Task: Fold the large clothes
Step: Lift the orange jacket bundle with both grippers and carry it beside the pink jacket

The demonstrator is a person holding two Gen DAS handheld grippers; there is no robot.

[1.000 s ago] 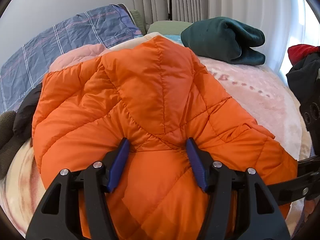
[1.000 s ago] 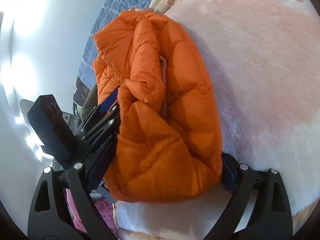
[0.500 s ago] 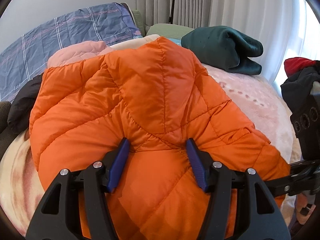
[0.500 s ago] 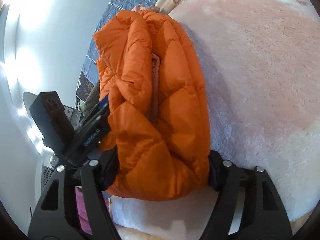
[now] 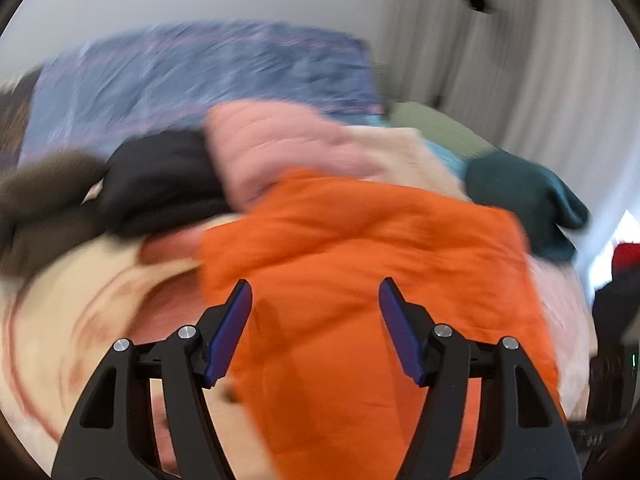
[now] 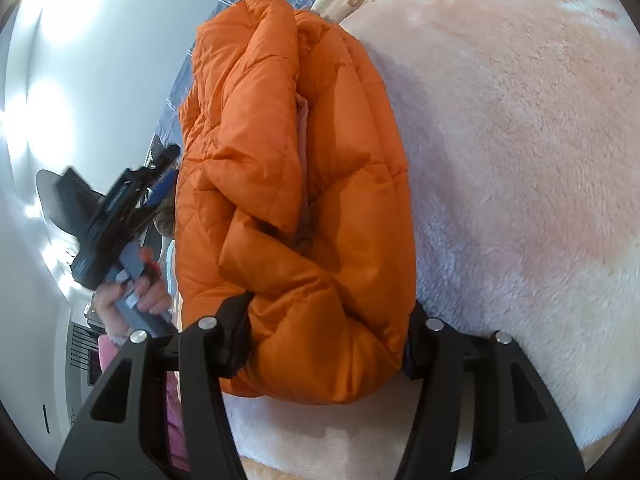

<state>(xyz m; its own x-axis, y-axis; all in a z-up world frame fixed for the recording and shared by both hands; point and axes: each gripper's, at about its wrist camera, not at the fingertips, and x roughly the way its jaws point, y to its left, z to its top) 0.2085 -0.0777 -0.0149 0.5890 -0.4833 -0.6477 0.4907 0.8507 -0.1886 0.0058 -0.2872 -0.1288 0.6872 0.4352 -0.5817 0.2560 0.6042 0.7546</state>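
An orange quilted puffer jacket (image 5: 360, 264) lies folded on the pink fleece blanket (image 5: 60, 320). The left wrist view is blurred by motion. My left gripper (image 5: 315, 332) is open and lifted clear above the jacket, holding nothing. In the right wrist view the jacket (image 6: 288, 184) is a thick folded bundle. My right gripper (image 6: 326, 344) is shut on its near end, with the fingers pressed into the fabric. The left gripper (image 6: 160, 184) shows at the far left in a hand, away from the jacket.
A pink jacket (image 5: 272, 144), a black garment (image 5: 160, 176) and a brown one (image 5: 44, 200) lie behind the orange jacket. A folded dark green garment (image 5: 524, 196) sits at the back right. A blue plaid pillow (image 5: 200, 76) and curtains (image 5: 520, 60) lie beyond.
My left gripper has let go of the jacket, lifted away and swung left. My right gripper has stayed clamped on the jacket's end.
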